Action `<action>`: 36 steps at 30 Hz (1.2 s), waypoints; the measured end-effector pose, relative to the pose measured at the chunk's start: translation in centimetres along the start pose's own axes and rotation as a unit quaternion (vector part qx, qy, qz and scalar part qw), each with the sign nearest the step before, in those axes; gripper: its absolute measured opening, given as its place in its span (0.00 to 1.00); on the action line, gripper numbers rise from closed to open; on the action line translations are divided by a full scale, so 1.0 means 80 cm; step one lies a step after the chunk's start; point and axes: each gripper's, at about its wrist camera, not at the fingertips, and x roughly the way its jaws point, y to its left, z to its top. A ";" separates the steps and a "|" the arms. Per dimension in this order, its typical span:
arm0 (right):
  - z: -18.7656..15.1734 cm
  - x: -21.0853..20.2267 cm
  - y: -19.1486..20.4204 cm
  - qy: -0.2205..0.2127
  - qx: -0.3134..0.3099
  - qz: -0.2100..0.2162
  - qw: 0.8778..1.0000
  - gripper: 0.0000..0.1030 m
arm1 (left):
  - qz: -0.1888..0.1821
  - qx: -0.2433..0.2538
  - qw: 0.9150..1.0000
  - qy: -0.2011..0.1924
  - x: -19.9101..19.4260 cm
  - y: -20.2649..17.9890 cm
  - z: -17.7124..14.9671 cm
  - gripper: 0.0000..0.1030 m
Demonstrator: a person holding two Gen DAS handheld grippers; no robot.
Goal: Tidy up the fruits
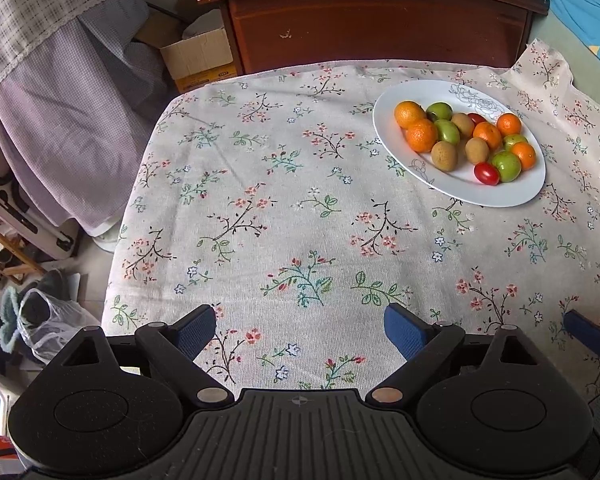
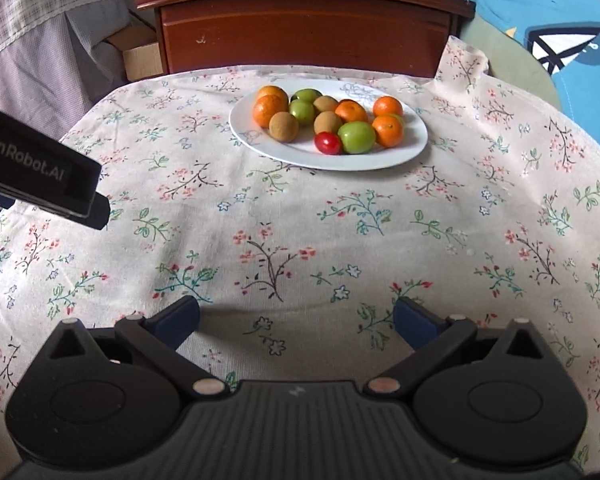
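- The left gripper (image 1: pixel 300 328) hangs over the near part of the desk (image 1: pixel 260 208), its blue-padded jaws spread wide with nothing between them; in the right wrist view its dark body juts in at the left edge.
- The right gripper (image 2: pixel 296 320) sits just beside it to the right, jaws likewise spread wide and empty, aimed toward the plate.
- The white plate (image 2: pixel 404 152) rests on the floral cloth at the far side of the desk, well apart from both grippers and in front of a wooden cabinet (image 2: pixel 300 36).
- On it, left to right in the right wrist view: oranges (image 2: pixel 269 110), a brown kiwi-like fruit (image 2: pixel 284 127), a green fruit (image 2: pixel 302 111), a red cherry tomato (image 2: pixel 327 143), a larger green fruit (image 2: pixel 356 137), and more oranges (image 2: pixel 387 131) at the right.
- The fruits lie bunched and touching, so they would likely roll when a neighbour is lifted.
- Judging by looks, all are light; the oranges and green fruits seem firm, best taken across the widest middle.
- The tomato looks smooth and soft-skinned, so it probably wants a gentle squeeze.
- It sits at the near edge of the pile, easiest to reach first.
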 end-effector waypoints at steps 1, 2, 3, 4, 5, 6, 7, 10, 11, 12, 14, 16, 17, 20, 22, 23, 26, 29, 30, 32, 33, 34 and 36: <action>0.000 0.002 0.001 -0.008 -0.007 0.002 1.000 0.99 | -0.002 0.000 1.000 0.001 0.001 0.000 0.000 0.90; 0.000 0.004 0.002 -0.014 -0.010 0.005 1.000 0.99 | -0.003 0.000 1.000 0.002 0.001 -0.001 0.000 0.90; 0.000 0.006 0.002 -0.020 -0.007 0.009 1.000 0.99 | -0.003 0.000 1.000 0.002 0.001 -0.002 0.000 0.90; -0.001 0.008 0.002 -0.028 -0.004 0.011 1.000 0.99 | -0.002 0.002 1.000 0.002 0.001 -0.003 -0.001 0.90; -0.001 0.010 0.003 -0.032 -0.005 0.011 0.999 0.99 | -0.001 0.003 1.000 0.003 0.002 -0.003 -0.001 0.90; 0.000 0.011 0.004 -0.032 -0.004 0.011 0.999 0.99 | -0.002 0.002 1.000 0.005 0.003 -0.003 -0.001 0.90; 0.001 0.012 0.005 -0.032 -0.005 0.011 0.999 0.99 | -0.003 0.000 1.000 0.005 0.003 -0.003 -0.001 0.90; 0.001 0.013 0.003 -0.033 -0.003 0.013 0.999 0.99 | -0.004 -0.002 1.000 0.006 0.004 -0.002 -0.001 0.90; 0.001 0.012 0.004 -0.033 -0.003 0.013 0.999 0.99 | -0.003 -0.002 1.000 0.007 0.005 -0.002 -0.001 0.90; 0.001 0.012 0.004 -0.033 -0.004 0.013 0.999 0.99 | -0.004 -0.002 1.000 0.008 0.005 -0.002 -0.001 0.90; 0.001 0.012 0.004 -0.033 -0.003 0.013 0.999 0.99 | -0.006 -0.001 1.000 0.009 0.006 -0.002 -0.002 0.90; 0.001 0.012 0.004 -0.033 -0.003 0.014 0.999 0.99 | -0.006 -0.001 1.000 0.008 0.006 -0.003 -0.001 0.90; 0.001 0.013 0.005 -0.033 -0.004 0.014 0.999 0.99 | -0.007 -0.001 1.000 0.007 0.006 -0.003 -0.001 0.90; 0.001 0.014 0.006 -0.034 -0.006 0.013 0.999 0.99 | -0.005 -0.001 1.000 0.008 0.007 -0.002 -0.002 0.90; 0.001 0.014 0.006 -0.034 -0.005 0.015 0.999 0.99 | -0.005 -0.004 1.000 0.011 0.008 0.000 -0.001 0.90; 0.000 0.013 0.006 -0.035 -0.004 0.015 0.999 0.99 | -0.006 -0.006 1.000 0.011 0.009 0.001 -0.001 0.90; 0.000 0.014 0.006 -0.035 -0.005 0.015 0.999 0.99 | -0.005 -0.008 1.000 0.012 0.009 0.001 0.001 0.90; 0.000 0.014 0.006 -0.035 -0.005 0.015 0.999 0.99 | -0.005 -0.010 1.000 0.015 0.011 0.002 0.001 0.90; 0.000 0.014 0.006 -0.035 -0.005 0.015 0.999 0.99 | -0.004 -0.011 1.000 0.017 0.012 0.002 0.000 0.90; 0.000 0.014 0.006 -0.035 -0.005 0.015 0.999 0.99 | -0.005 -0.011 1.000 0.020 0.014 0.003 -0.001 0.90; 0.000 0.014 0.006 -0.035 -0.005 0.015 0.999 0.99 | -0.004 -0.012 1.000 0.021 0.014 0.004 -0.001 0.90; 0.000 0.014 0.006 -0.035 -0.005 0.015 0.999 0.99 | -0.002 -0.012 1.000 0.022 0.015 0.004 -0.002 0.90; 0.000 0.013 0.006 -0.035 -0.005 0.015 0.999 0.99 | 0.000 -0.013 1.000 0.024 0.017 0.005 -0.003 0.90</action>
